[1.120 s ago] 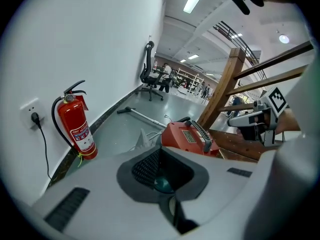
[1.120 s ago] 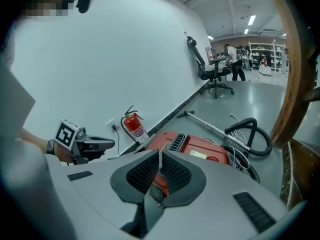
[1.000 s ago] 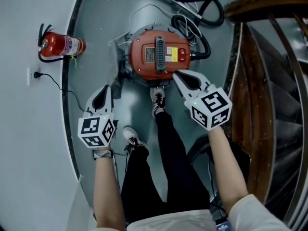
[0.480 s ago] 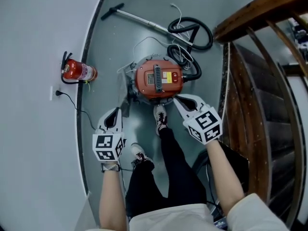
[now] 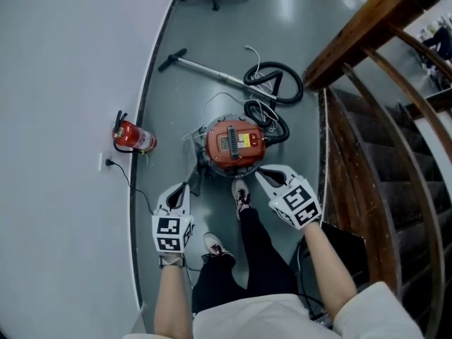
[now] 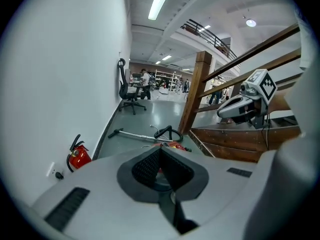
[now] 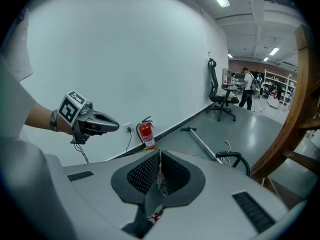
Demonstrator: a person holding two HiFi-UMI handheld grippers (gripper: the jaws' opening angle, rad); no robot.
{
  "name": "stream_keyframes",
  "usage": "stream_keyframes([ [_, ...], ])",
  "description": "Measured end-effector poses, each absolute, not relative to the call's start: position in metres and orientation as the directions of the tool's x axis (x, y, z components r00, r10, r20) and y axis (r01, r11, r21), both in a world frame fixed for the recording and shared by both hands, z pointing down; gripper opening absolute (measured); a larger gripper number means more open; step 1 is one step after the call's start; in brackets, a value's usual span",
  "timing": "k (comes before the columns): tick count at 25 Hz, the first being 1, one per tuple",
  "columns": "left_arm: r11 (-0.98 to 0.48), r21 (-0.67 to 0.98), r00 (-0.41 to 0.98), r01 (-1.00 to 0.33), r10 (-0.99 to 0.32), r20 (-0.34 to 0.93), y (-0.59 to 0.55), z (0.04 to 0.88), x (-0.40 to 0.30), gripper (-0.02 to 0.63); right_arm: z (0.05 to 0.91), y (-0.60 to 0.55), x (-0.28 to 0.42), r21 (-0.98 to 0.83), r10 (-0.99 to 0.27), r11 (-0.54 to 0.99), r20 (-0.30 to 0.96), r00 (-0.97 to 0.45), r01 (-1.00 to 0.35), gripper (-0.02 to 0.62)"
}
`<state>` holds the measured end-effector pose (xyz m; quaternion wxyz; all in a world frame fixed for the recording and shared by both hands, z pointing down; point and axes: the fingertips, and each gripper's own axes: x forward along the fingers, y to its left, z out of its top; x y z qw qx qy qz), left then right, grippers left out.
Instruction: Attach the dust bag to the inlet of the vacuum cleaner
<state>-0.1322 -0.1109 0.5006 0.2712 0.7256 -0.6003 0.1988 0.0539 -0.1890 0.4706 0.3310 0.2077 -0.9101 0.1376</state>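
Grey polished floor (image 5: 212,34) runs between a curved white wall (image 5: 63,83) on the left and a wooden staircase (image 5: 374,119) on the right.

Vacuum cleaner (image 5: 234,145): round red-orange top, standing upright on the floor about midway between wall and stairs. A pale grey piece sits against its left side; I cannot tell whether this is the dust bag. The black hose (image 5: 274,83) lies coiled just behind and to the right of the canister. The wand (image 5: 205,67) lies flat on the floor farther back, angled toward the wall.

A red fire extinguisher (image 5: 134,137) stands at the foot of the wall, well left of the vacuum, beside a wall socket with a black cord.

The person stands directly in front of the vacuum, with one shoe (image 5: 241,195) nearly touching its near edge.

Left gripper (image 5: 182,188): held above the floor, near and to the left of the vacuum and clear of it. Its pads are pressed together at the tip and carry nothing.

Right gripper (image 5: 263,174): held just in front of the vacuum's right side and not touching it. Its jaws are likewise together and empty.

Both grippers tilt downward and point past the canister, which sits between and just beyond their tips.
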Motion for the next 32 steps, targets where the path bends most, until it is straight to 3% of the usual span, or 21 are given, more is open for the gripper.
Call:
stream_keyframes([
  [19,-0.282,-0.053,0.229,-0.958,-0.863,0.45,-0.098,0.311,-0.113,0.002,0.288,-0.156,0.053,0.014,-0.393,0.893,0.514,-0.762,-0.45,0.035],
  [32,-0.409,-0.127,0.341,-0.904,-0.867,0.364,-0.074,0.204,-0.084,0.002,0.183,-0.115,0.049,0.097,-0.429,0.897,0.421,-0.799,-0.431,0.034],
])
